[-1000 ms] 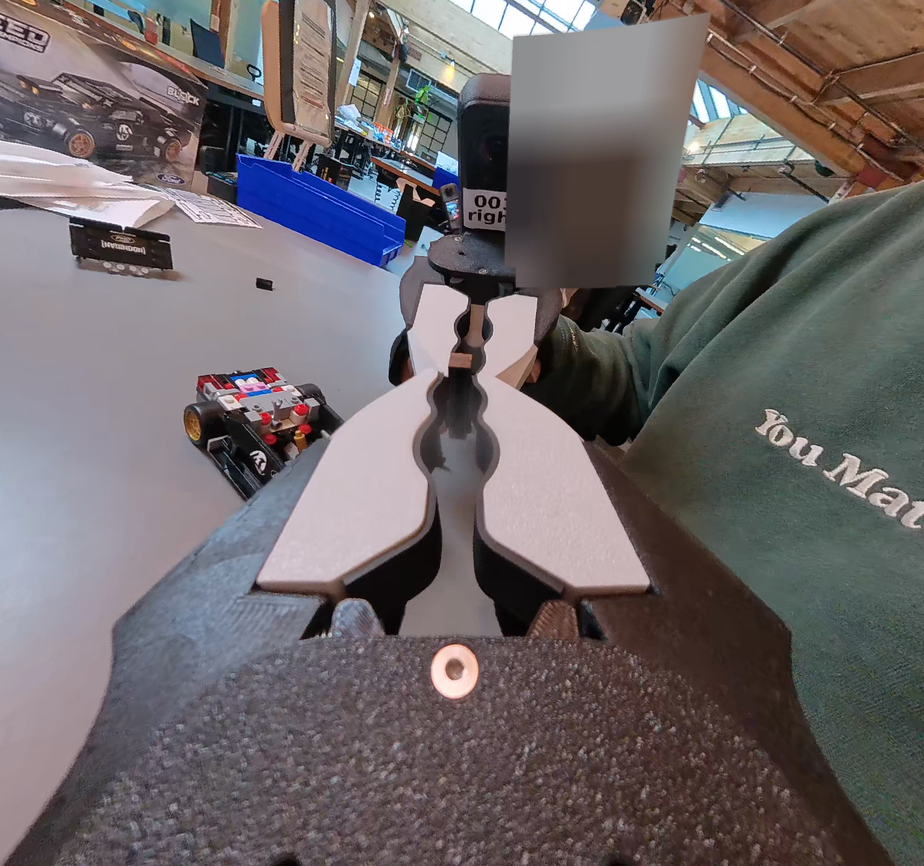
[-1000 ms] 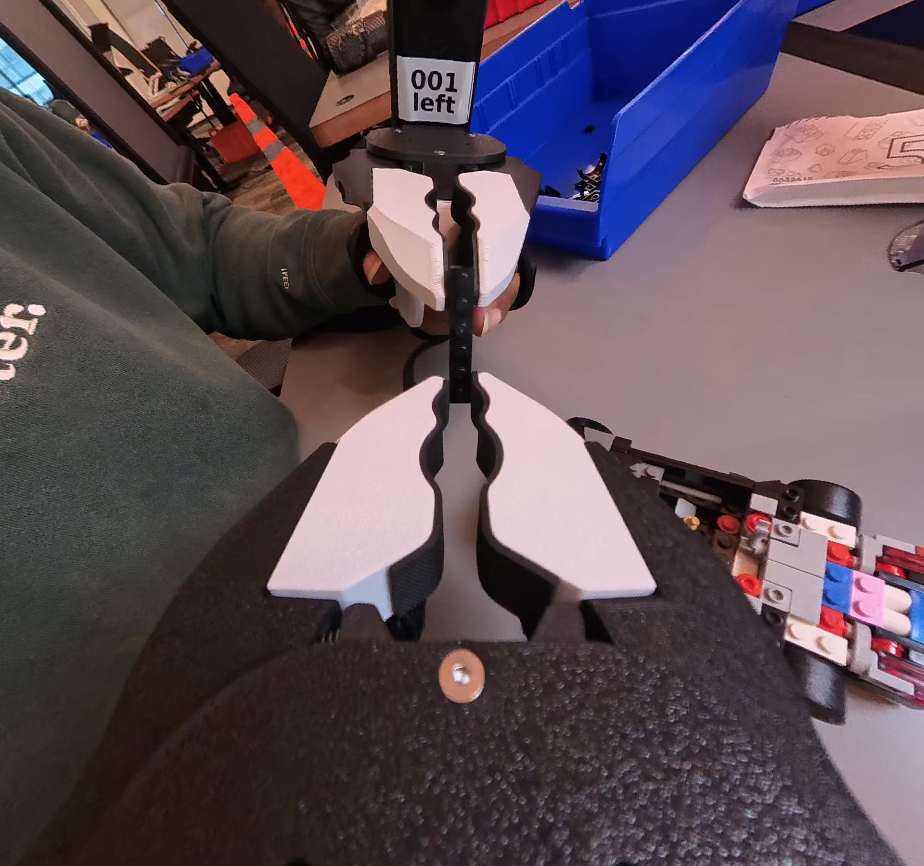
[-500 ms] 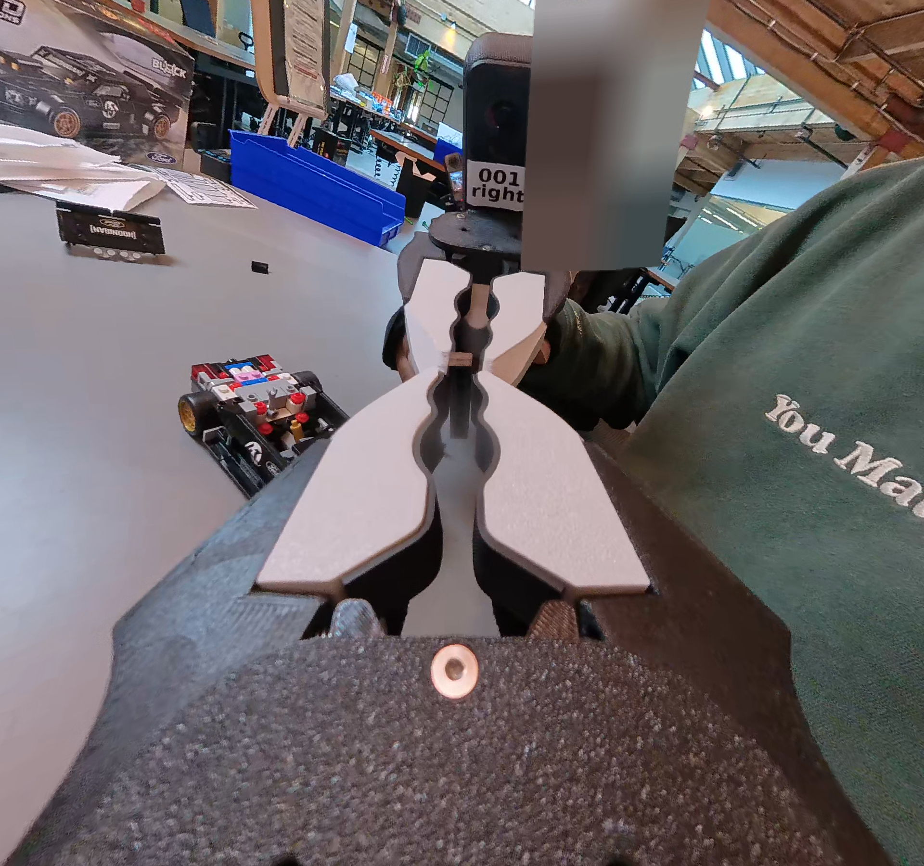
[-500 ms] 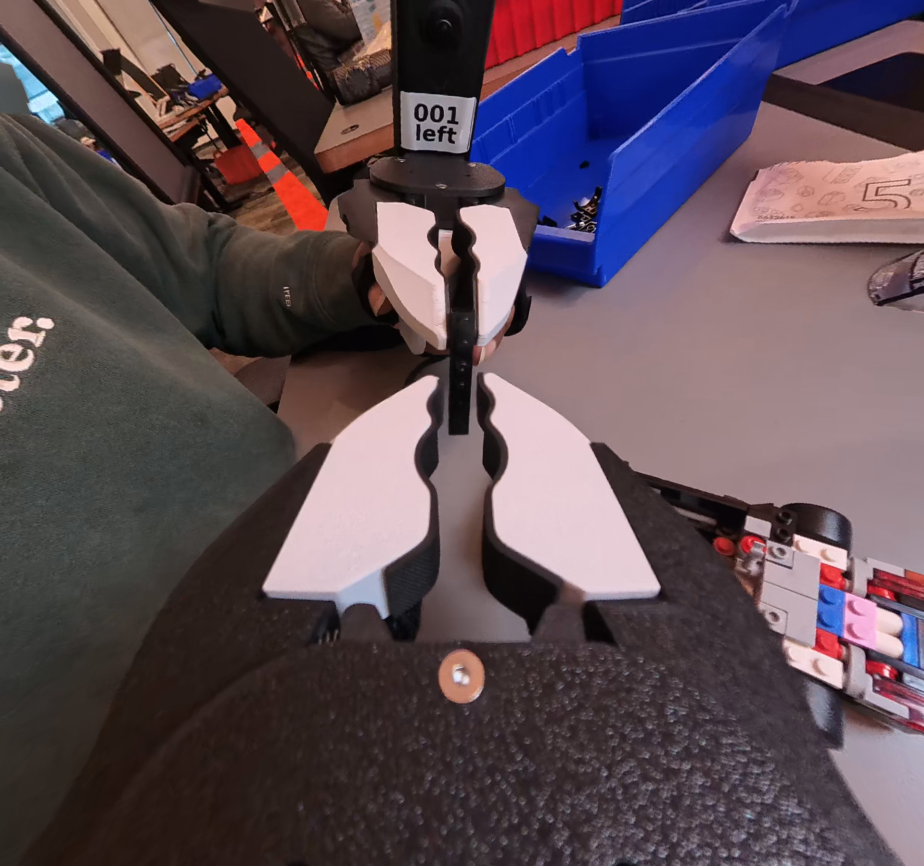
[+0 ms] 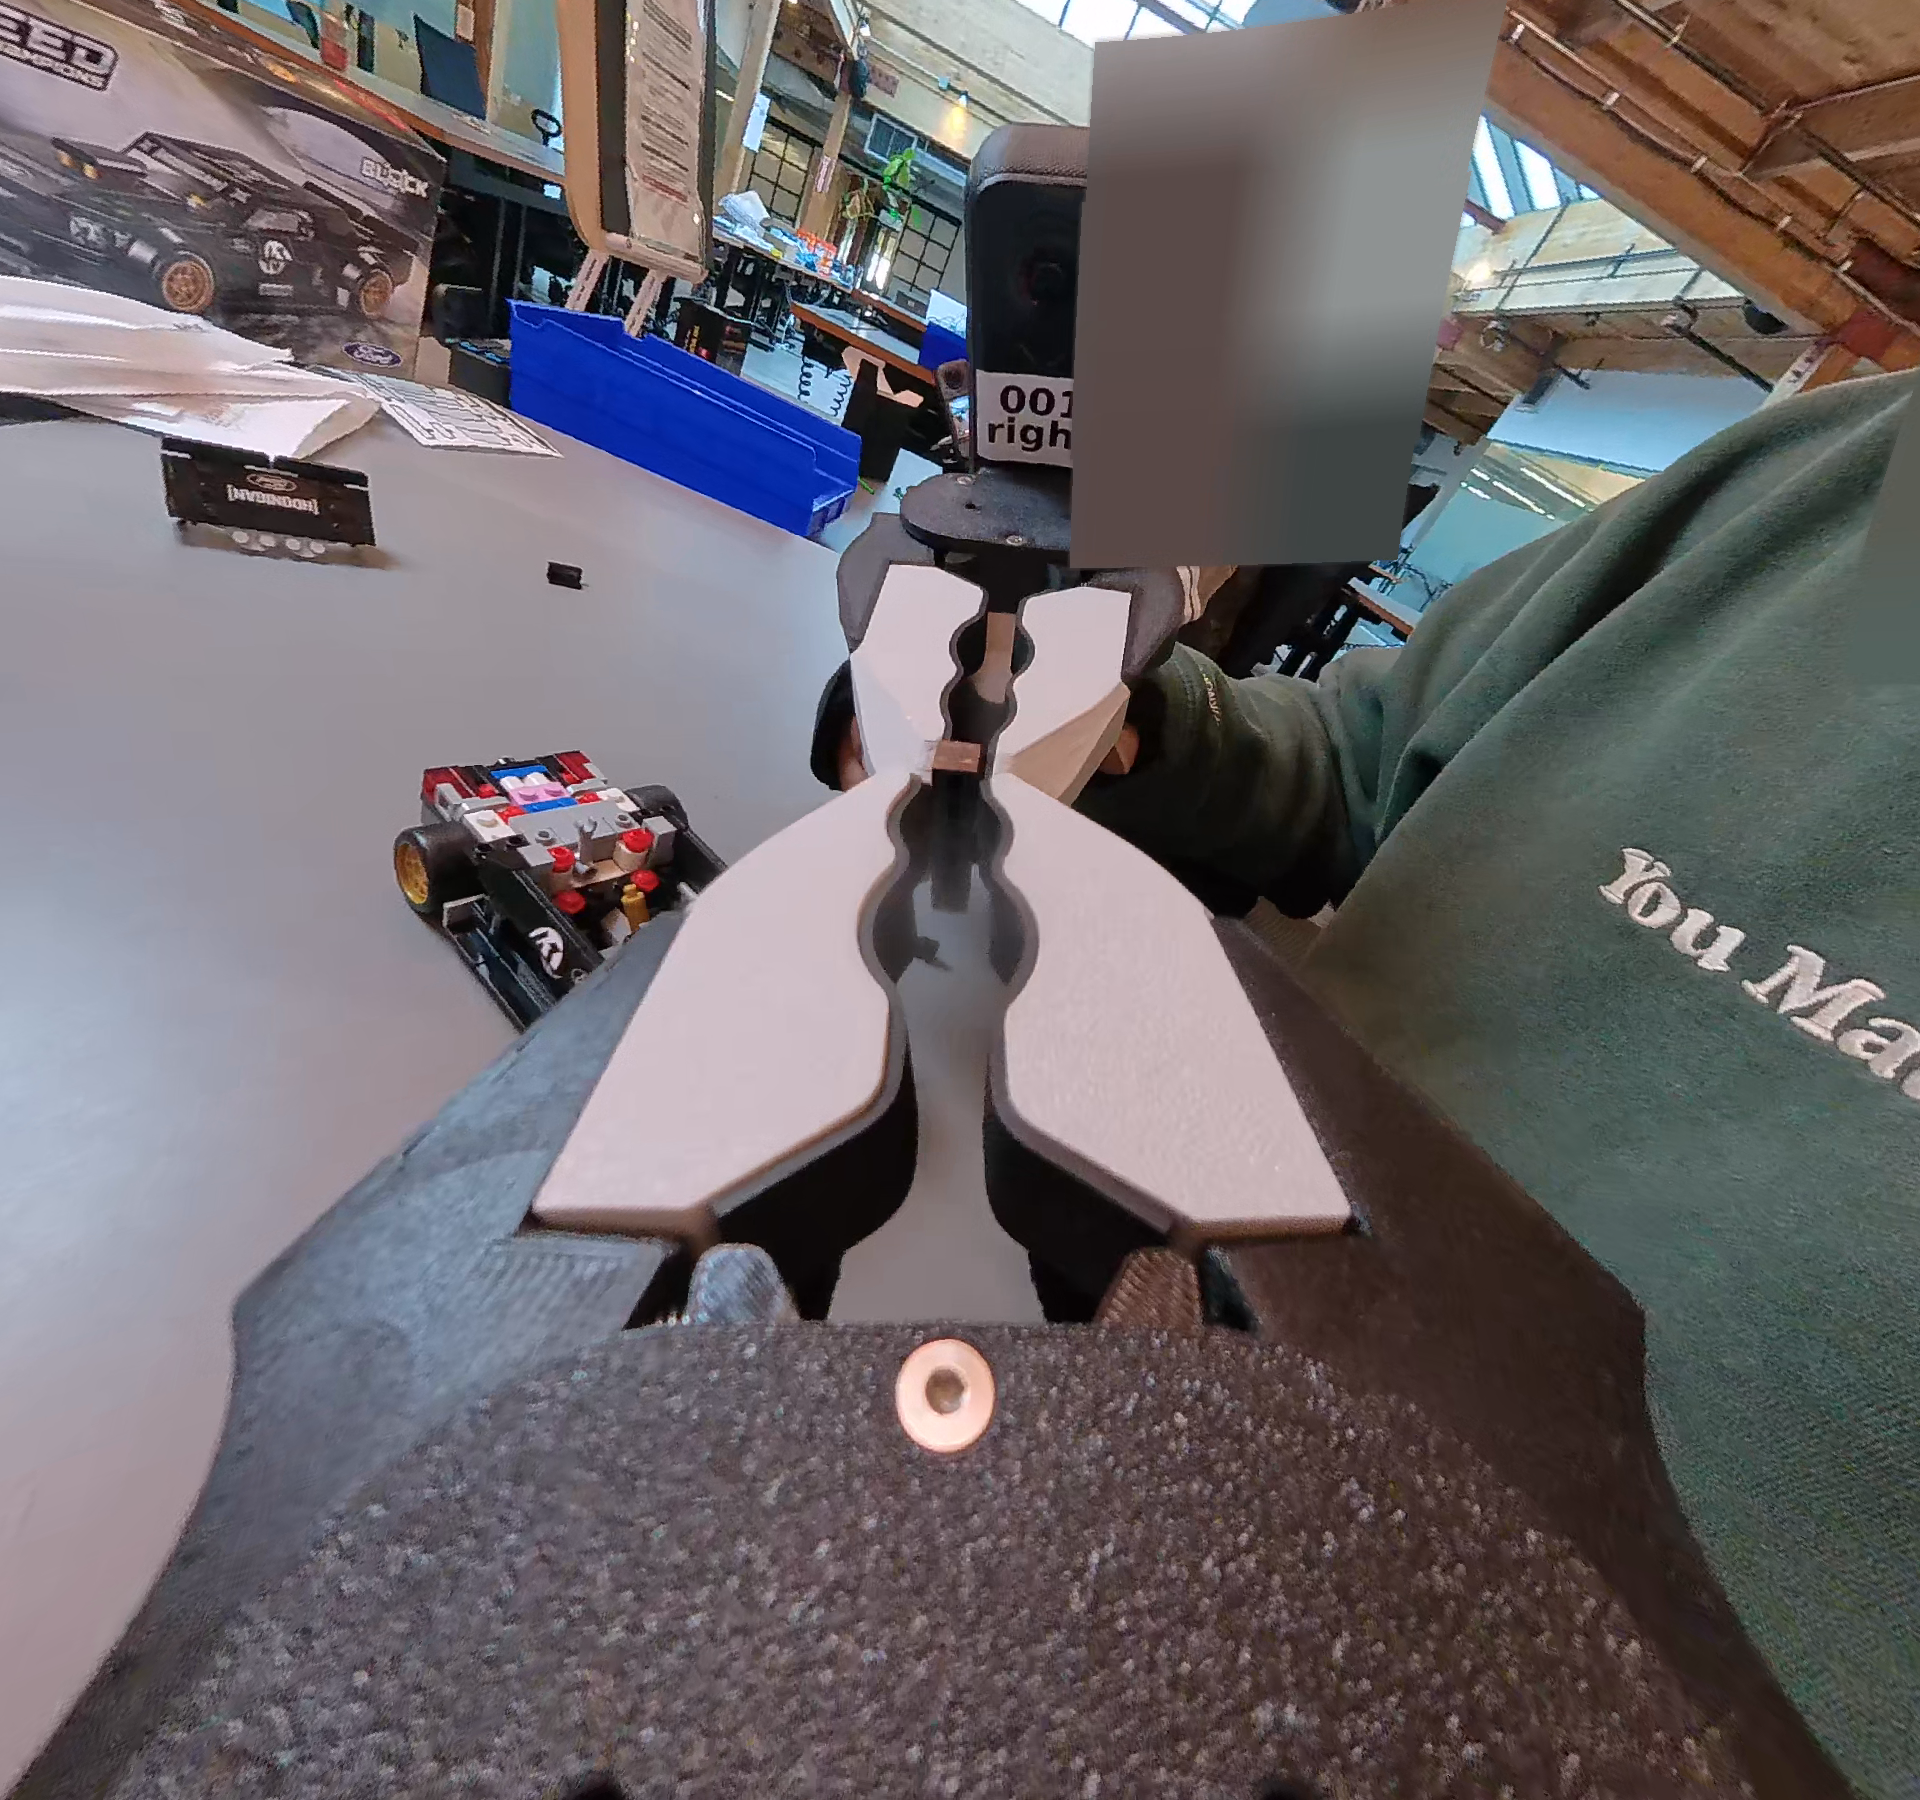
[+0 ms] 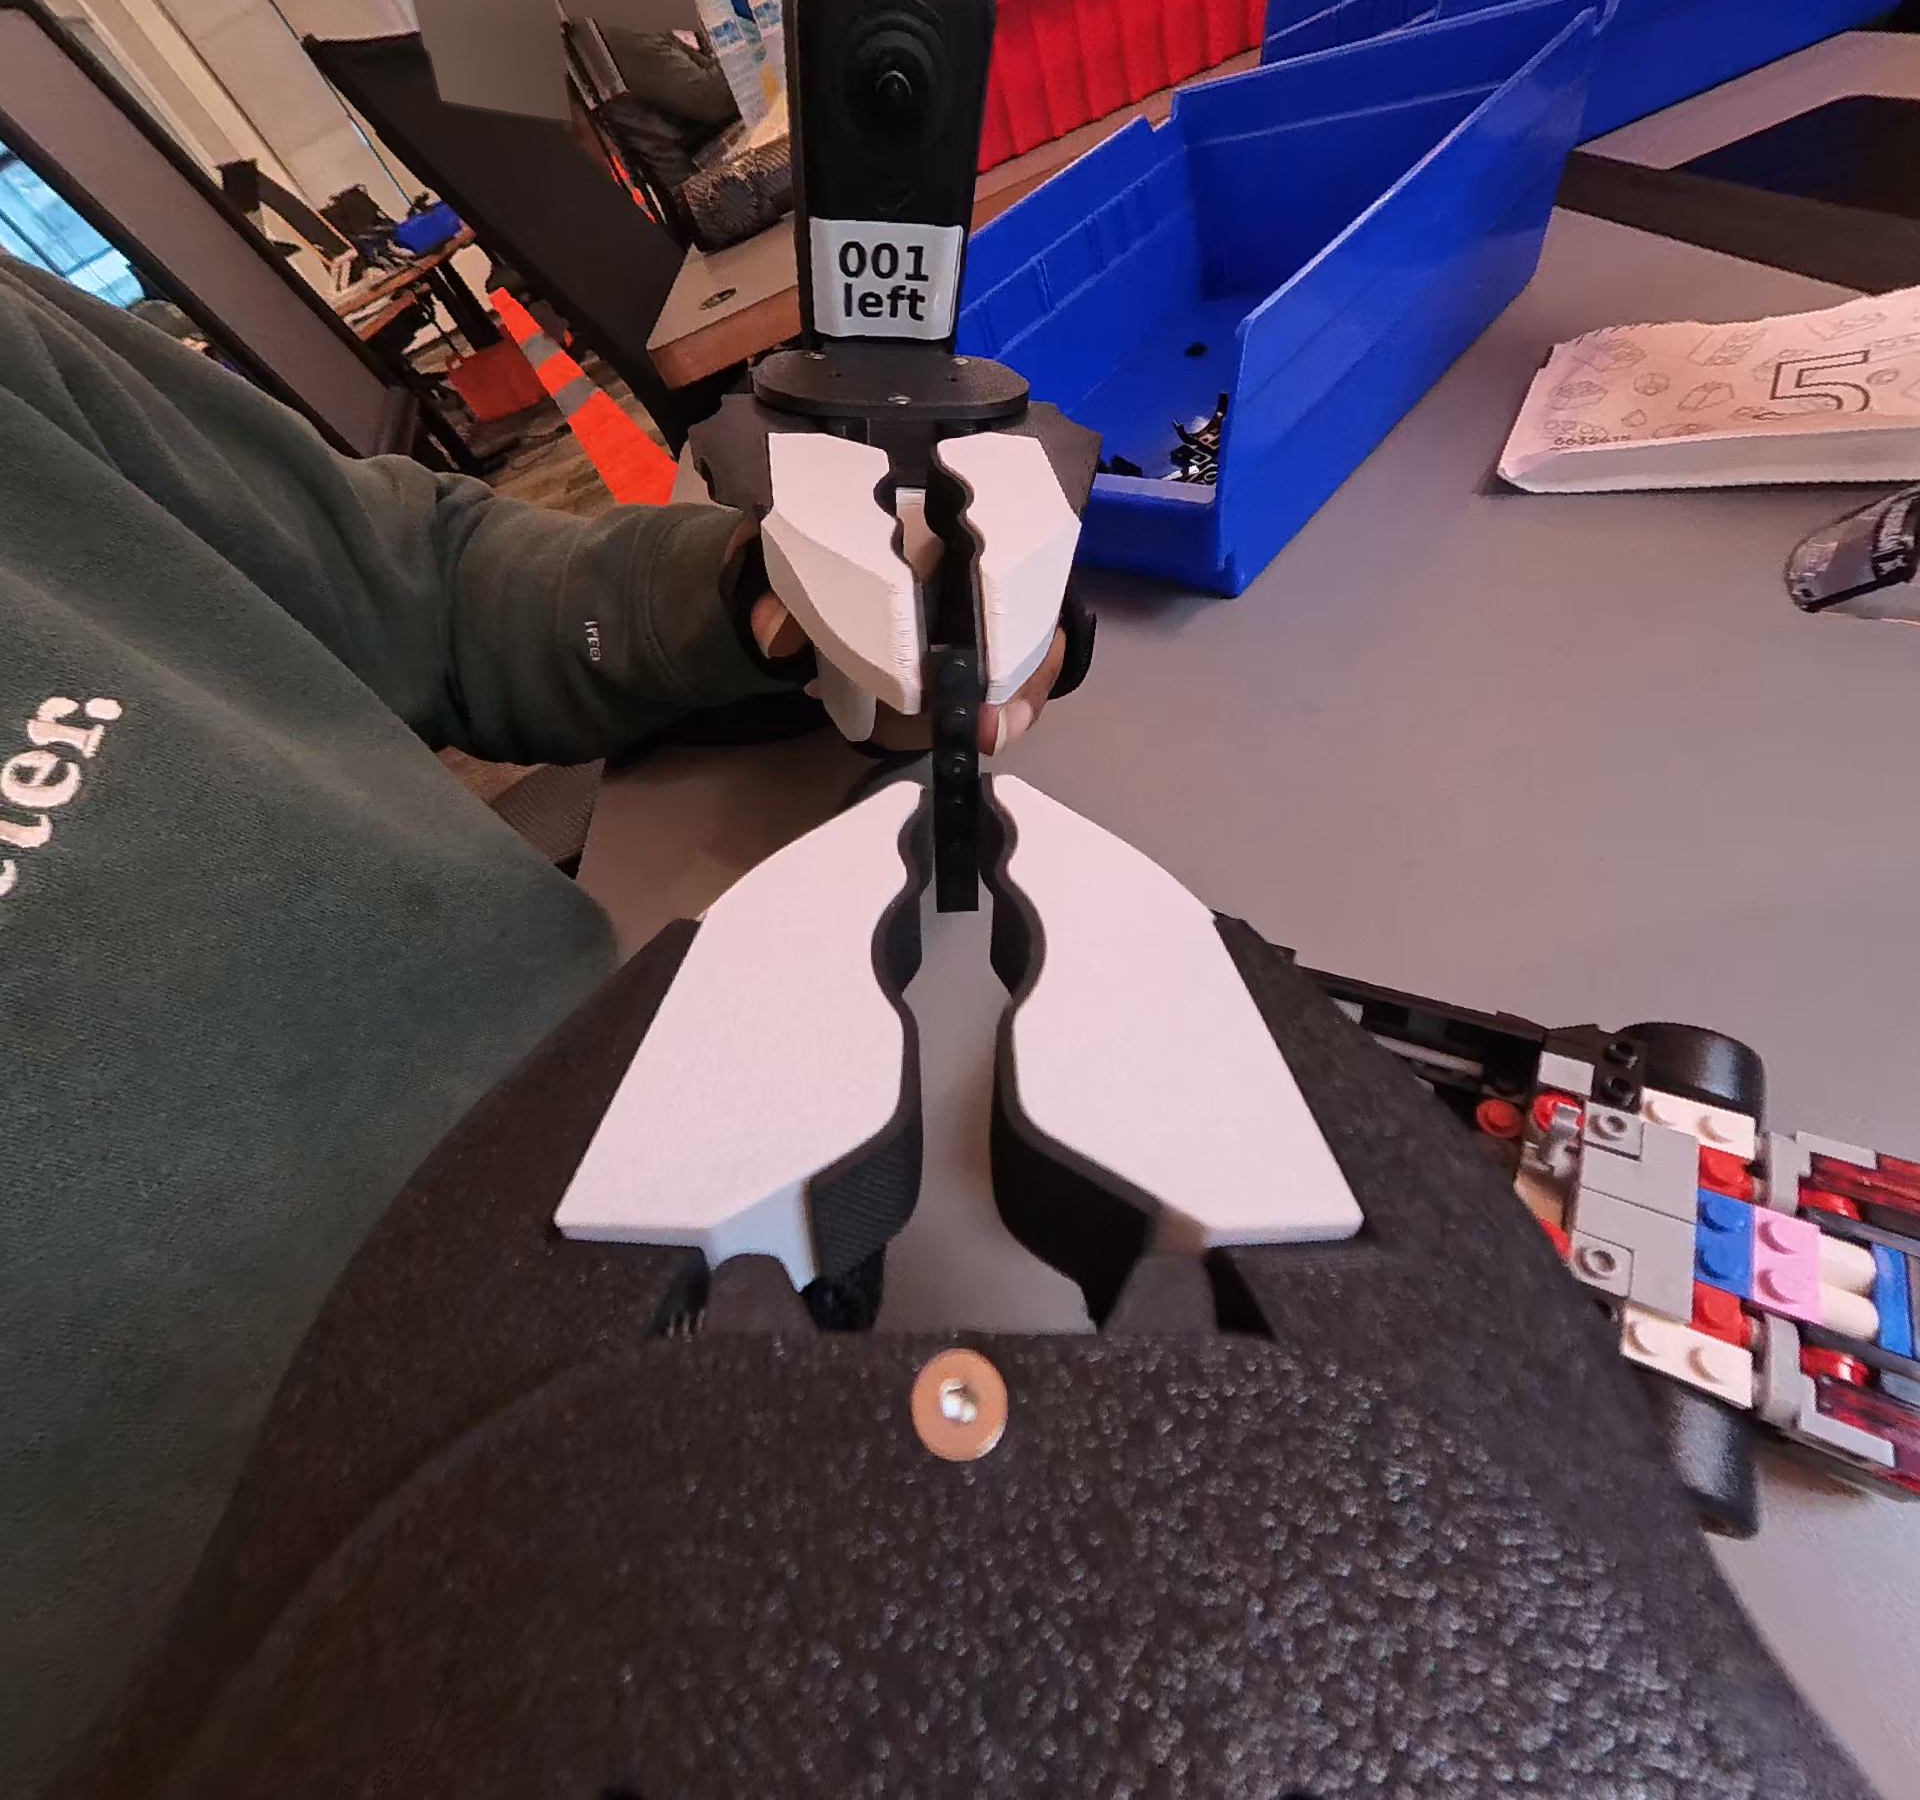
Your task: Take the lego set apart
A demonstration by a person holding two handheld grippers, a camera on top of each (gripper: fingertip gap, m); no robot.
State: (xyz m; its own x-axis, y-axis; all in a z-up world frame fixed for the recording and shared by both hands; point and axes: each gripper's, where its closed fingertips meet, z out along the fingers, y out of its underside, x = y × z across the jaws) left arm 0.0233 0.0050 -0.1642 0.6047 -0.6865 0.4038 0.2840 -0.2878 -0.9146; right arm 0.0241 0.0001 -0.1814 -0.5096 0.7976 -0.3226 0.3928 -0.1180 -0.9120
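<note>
My left gripper (image 5: 954,789) and right gripper (image 6: 958,794) face each other tip to tip above the grey table (image 5: 208,919). Both are shut on one thin black lego strip (image 6: 956,815) with a row of holes, held edge-on between them. A small tan part (image 5: 957,758) shows at the strip's end in the right gripper's fingertips. The left gripper also shows in the right wrist view (image 6: 951,670), the right gripper in the left wrist view (image 5: 961,748). The partly stripped lego car (image 5: 540,857) sits on the table beside the grippers and also shows in the right wrist view (image 6: 1714,1262).
A blue bin (image 6: 1351,296) with several loose black parts stands behind the left gripper. A printed paper bag (image 6: 1714,410) and a dark curved part (image 6: 1860,555) lie at the right. The set's box (image 5: 208,223), a black panel (image 5: 268,503) and a small black piece (image 5: 562,573) lie farther off. The tips of both grippers are at nearly the same place. From either gripper's tips it is about 35 cm to the black panel (image 5: 268,503).
The two grippers have drawn a little closer. The black strip now reaches deeper between the right gripper's fingers. Both stay shut on it.
</note>
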